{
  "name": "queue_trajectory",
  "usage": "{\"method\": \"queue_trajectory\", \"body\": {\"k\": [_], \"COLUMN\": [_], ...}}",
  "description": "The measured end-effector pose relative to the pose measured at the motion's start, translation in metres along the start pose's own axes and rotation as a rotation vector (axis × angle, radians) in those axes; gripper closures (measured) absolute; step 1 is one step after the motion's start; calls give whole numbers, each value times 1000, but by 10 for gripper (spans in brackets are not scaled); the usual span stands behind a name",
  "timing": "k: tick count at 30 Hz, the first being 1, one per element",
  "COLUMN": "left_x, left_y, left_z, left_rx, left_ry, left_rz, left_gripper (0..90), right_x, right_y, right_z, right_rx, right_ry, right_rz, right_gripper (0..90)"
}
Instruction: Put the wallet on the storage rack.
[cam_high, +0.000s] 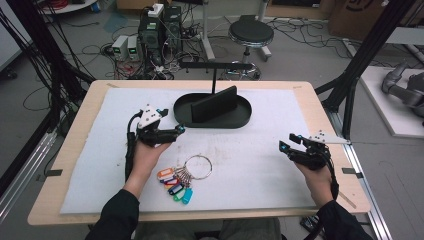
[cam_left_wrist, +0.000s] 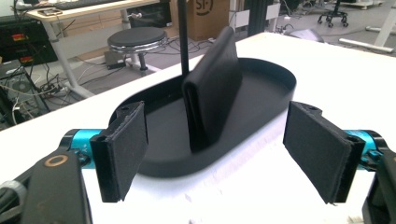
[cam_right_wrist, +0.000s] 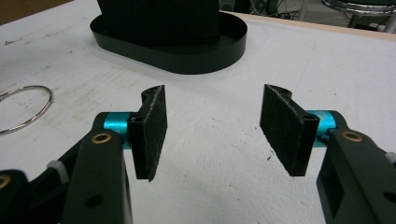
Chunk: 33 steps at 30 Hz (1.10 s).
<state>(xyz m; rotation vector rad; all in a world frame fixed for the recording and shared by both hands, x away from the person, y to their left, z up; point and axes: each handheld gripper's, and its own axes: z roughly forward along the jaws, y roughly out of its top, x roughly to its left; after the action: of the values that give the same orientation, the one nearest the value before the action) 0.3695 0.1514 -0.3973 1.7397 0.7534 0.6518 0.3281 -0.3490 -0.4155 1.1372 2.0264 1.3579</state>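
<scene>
Lying flat, key bunch (cam_high: 181, 181), tags toward person, ring (cam_high: 198, 166) toward tray (cam_high: 240, 118).

One black oval tray (cam_high: 240, 120) holding one black wallet (cam_high: 214, 105); one key ring (cam_high: 199, 166) bearing several coloured tags (cam_high: 175, 184); two grippers

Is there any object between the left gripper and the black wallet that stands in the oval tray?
Nothing visible blocks it. The left gripper is open and faces the black wallet upright in the oval tray; between them lie the tray's low rim and bare white mat.
</scene>
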Motion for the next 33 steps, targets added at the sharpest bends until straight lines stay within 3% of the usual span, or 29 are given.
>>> {"method": "queue_trajectory", "body": {"k": [7, 10, 14, 20, 26, 30, 33], "left_x": [-9, -13, -17, -13, -9, -6, -3], "left_y": [-13, -19, -26, -41, -42, -45, -48], "left_z": [-29, -40, -55, -77, -82, -80, -81], "left_rx": [16, 26, 52, 22, -11, 1, -4], "left_ry": [-24, -16, 30, 74, 86, 82, 80], "left_rz": [-31, -10, 53, 32, 7, 19, 11], "left_gripper": [220, 220, 221, 221, 221, 221, 221], "right_x": [0, 0, -1, 2, 7, 8, 8], "right_y": [0, 0, 0, 1, 1, 2, 2], "right_z": [0, 1, 1, 0, 2, 1, -1], "right_rx": [1, 3, -2, -21, -21, -23, -26], "right_ry": [-3, -1, -3, -2, 24, 26, 34], "right_rz": [-3, -2, 9, -3, -46, -75, -62], "right_gripper": [413, 409, 382, 360, 335, 324, 288]}}
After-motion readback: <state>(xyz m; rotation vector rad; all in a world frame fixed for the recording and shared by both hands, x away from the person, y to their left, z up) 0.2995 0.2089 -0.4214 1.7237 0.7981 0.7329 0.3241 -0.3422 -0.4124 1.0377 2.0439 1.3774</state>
